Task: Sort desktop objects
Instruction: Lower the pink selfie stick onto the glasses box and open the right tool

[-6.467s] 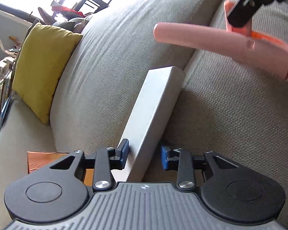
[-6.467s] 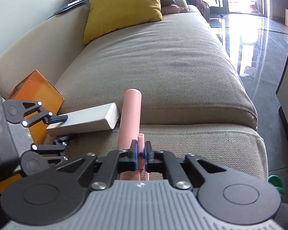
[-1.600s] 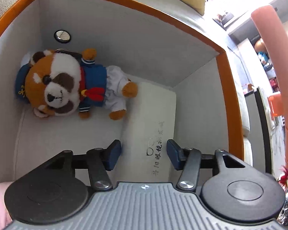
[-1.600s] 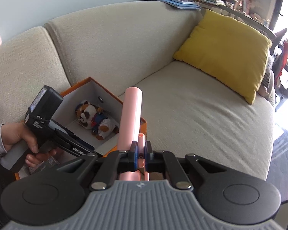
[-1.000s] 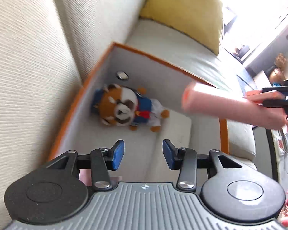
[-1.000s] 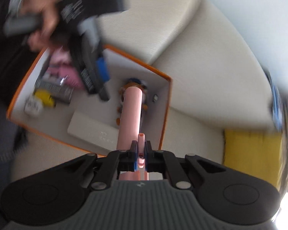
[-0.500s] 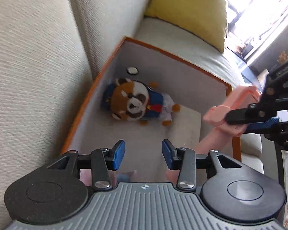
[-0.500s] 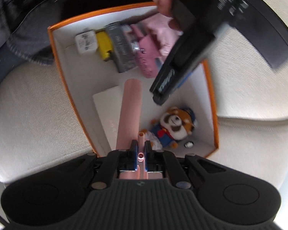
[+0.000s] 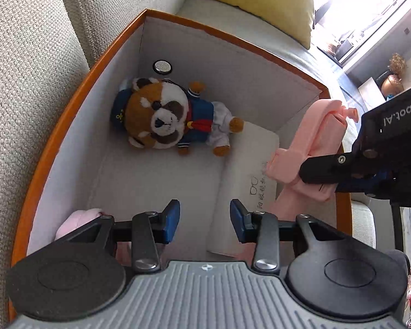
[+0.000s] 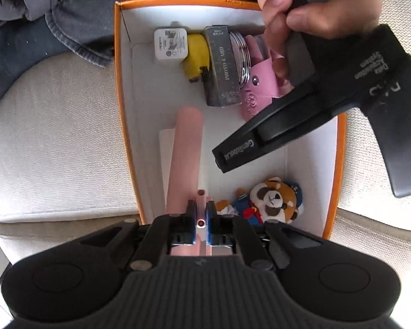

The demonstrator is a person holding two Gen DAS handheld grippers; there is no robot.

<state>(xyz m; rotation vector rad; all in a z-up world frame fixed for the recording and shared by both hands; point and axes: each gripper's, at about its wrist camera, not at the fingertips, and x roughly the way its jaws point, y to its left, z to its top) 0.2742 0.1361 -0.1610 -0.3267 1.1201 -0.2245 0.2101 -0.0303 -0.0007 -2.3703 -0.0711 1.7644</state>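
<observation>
While you hover both tools over the box, status by item:

Right claw (image 10: 201, 209): clamped on the thin tab of the pink tool; pads pressed tight on it; pointing steeply down into the box.
Pink tool (image 10: 185, 150): long pale-pink tube w/ a flat handle end; held by your right claw; tube reaches down inside the orange box (image 10: 119, 82), over the white case along one side wall; can't tell if the tip touches the case.
Left claw (image 9: 204, 219): jaws part-way apart & closing; nothing btwn the blue pads; hangs above the box floor, just beside the case.
Left hand (image 10: 312, 11): wrapped round the black handle, seen in the right wrist view.
White case (image 9: 249, 170): flat on the box floor, small print on top; one plush foot rests on its edge.
Plush (image 9: 167, 122): red-panda toy in blue sailor outfit; lying on its back near a corner; small round disc (image 9: 162, 67) just beyond its head.
Far end of box: white charger (image 10: 170, 43), yellow item (image 10: 197, 54), grey carton (image 10: 222, 65), pink item (image 10: 260, 90); packed side by side.
Surroundings: box sits on a beige sofa (image 10: 54, 137); yellow cushion (image 9: 260, 2) further along.
</observation>
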